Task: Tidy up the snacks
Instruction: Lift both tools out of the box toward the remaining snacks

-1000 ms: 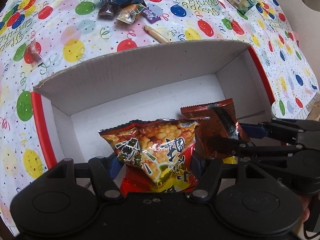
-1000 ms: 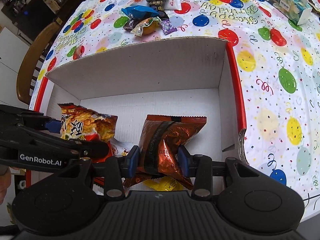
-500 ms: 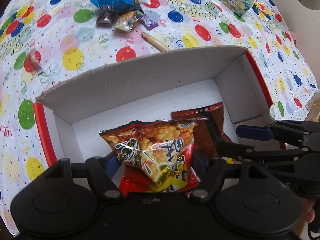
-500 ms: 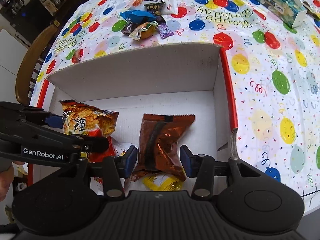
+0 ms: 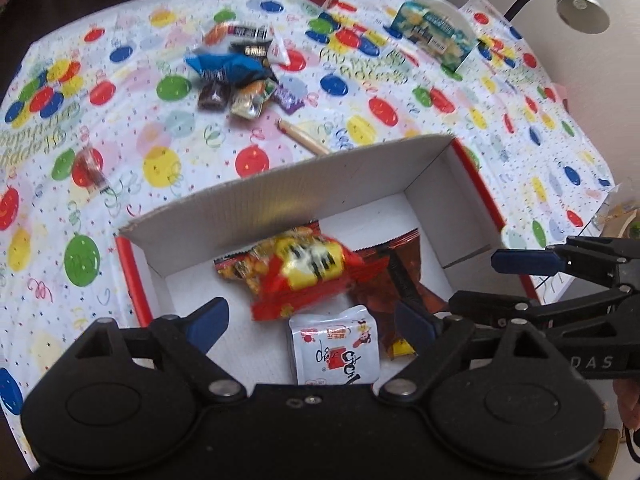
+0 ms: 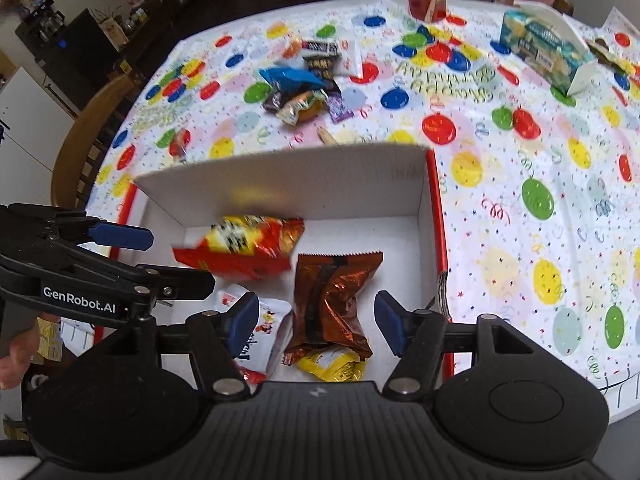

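Cardboard box point(image 6: 280, 184) holds your red bag point(image 6: 244, 250) and brown bag point(image 6: 332, 300); both grippers point(image 5: 312, 324) point(image 6: 316, 320) gape empty. Pile point(image 6: 304, 92) remains outside for you.

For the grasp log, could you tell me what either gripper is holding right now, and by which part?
Nothing is held. The left gripper and right gripper are both open above the box; the red snack bag and brown bag sit free.

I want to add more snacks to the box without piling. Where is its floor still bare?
Bare floor lies along the box back wall's right half, behind the brown packet, and in the left corner beside the red chip bag. The near middle is crowded: white packet, yellow packet.
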The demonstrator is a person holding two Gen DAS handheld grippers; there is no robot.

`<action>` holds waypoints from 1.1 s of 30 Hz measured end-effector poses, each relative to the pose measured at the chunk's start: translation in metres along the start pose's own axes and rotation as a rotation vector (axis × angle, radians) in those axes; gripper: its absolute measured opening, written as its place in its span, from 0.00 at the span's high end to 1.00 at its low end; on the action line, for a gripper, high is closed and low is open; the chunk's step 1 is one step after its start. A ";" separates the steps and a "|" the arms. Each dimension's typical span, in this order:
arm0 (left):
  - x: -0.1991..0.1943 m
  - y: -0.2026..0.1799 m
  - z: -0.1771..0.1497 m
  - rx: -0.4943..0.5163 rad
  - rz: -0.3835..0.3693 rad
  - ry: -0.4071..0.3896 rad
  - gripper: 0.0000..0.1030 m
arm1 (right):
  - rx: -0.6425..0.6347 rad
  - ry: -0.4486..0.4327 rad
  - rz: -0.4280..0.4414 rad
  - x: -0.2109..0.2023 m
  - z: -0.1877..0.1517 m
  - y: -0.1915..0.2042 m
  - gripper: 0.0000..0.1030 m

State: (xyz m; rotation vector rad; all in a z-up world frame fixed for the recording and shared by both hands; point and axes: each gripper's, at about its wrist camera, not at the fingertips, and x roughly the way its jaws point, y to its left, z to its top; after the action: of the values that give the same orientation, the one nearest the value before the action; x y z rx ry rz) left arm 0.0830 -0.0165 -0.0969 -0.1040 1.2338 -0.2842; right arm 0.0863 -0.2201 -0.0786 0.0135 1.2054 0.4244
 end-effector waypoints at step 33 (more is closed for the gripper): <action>-0.078 0.018 0.058 -0.047 0.125 -0.333 0.01 | -0.047 -0.191 0.031 -0.067 0.095 0.002 0.19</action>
State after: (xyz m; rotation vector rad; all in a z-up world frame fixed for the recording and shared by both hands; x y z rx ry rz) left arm 0.1174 0.0176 -0.0106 -0.1096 0.9116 -0.1219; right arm 0.1526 -0.2199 0.0171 0.0314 1.0081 0.4675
